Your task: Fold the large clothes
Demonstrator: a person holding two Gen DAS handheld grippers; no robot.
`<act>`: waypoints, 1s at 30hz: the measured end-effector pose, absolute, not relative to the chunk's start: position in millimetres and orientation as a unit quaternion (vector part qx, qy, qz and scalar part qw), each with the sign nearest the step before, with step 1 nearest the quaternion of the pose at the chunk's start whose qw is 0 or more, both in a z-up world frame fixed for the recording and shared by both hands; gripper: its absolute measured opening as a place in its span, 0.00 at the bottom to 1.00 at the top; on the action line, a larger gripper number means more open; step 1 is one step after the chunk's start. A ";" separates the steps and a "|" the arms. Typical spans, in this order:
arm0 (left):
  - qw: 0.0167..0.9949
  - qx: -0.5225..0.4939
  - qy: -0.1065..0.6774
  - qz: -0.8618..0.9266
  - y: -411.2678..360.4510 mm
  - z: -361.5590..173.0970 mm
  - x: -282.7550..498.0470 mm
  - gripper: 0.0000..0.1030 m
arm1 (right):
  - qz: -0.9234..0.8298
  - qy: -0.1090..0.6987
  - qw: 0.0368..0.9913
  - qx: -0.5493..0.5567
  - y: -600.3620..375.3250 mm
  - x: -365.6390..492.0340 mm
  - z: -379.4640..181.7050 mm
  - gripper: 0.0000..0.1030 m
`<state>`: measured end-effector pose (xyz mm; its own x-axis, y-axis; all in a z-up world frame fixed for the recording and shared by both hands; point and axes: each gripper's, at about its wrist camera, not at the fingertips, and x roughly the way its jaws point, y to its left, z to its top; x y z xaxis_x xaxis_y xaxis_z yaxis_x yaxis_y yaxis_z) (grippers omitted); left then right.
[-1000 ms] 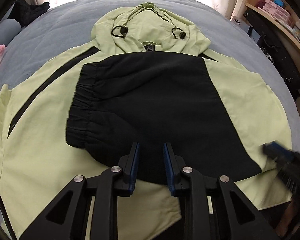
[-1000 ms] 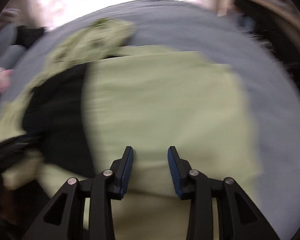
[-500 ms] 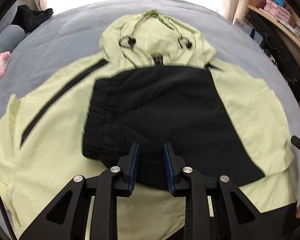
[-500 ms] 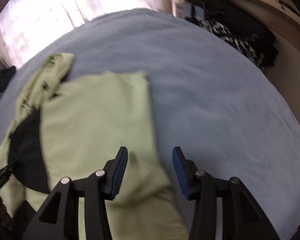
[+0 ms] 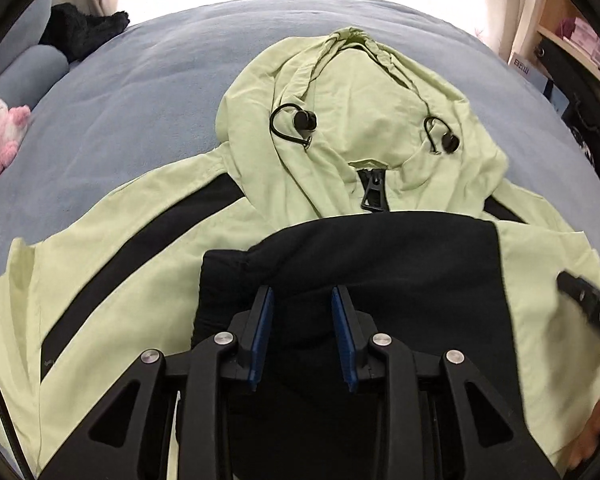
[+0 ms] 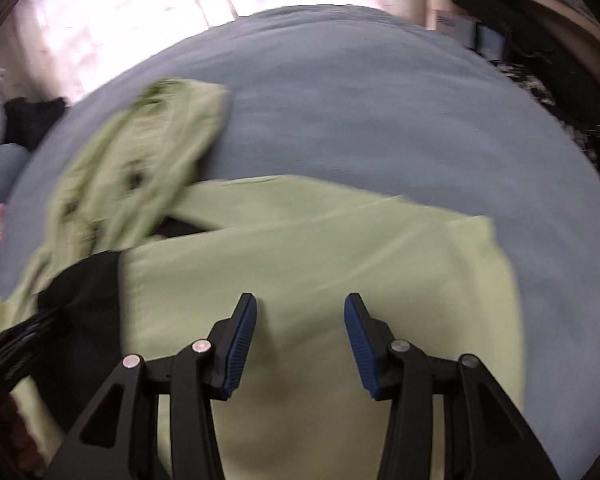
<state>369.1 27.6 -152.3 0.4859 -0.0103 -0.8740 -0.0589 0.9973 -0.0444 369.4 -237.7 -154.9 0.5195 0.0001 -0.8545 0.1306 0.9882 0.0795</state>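
A pale green hooded jacket with black stripes [image 5: 148, 280] lies spread flat on a grey-blue bed [image 5: 140, 92], zip side up, its hood [image 5: 352, 100] pointing toward the far edge of the bed. Two black cord toggles [image 5: 305, 121] sit on the hood, and a black zip pull [image 5: 374, 196] hangs at the collar. A black fleece sleeve with a gathered cuff [image 5: 380, 272] is folded across the chest of the jacket.

The left gripper [image 5: 302, 332] hovers over this black sleeve, its blue-padded fingers [image 5: 262, 332] spread a little with only dark cloth showing in the gap; they pinch nothing. Whether the tips touch the cloth cannot be told.

In the blurred right wrist view, the right gripper [image 6: 300, 344] is above the pale green panel of the jacket [image 6: 320, 248] toward the right edge of the bed [image 6: 380, 100], its fingers [image 6: 238, 344] spread wide and holding nothing. The black body of the left gripper shows at the left border of that view.

A pink and white plush toy [image 5: 0, 132] lies at the left edge of the bed, and a black fuzzy garment [image 5: 84, 30] lies at its far left corner. A wooden shelf with boxes [image 5: 580, 40] stands past the right edge.
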 end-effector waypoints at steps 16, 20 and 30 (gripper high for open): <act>0.865 -0.011 0.501 0.003 32.1 -132.8 334.2 0.28 | -0.121 0.481 0.848 0.186 -348.8 302.8 -139.4 0.44; 0.870 -0.017 0.493 0.001 34.0 -115.1 305.8 0.28 | -0.103 0.478 0.852 0.188 -332.6 275.0 -127.6 0.45; 0.883 -0.017 0.469 0.003 40.8 -71.4 224.8 0.28 | -0.059 0.462 0.872 0.153 -276.5 210.9 -89.0 0.45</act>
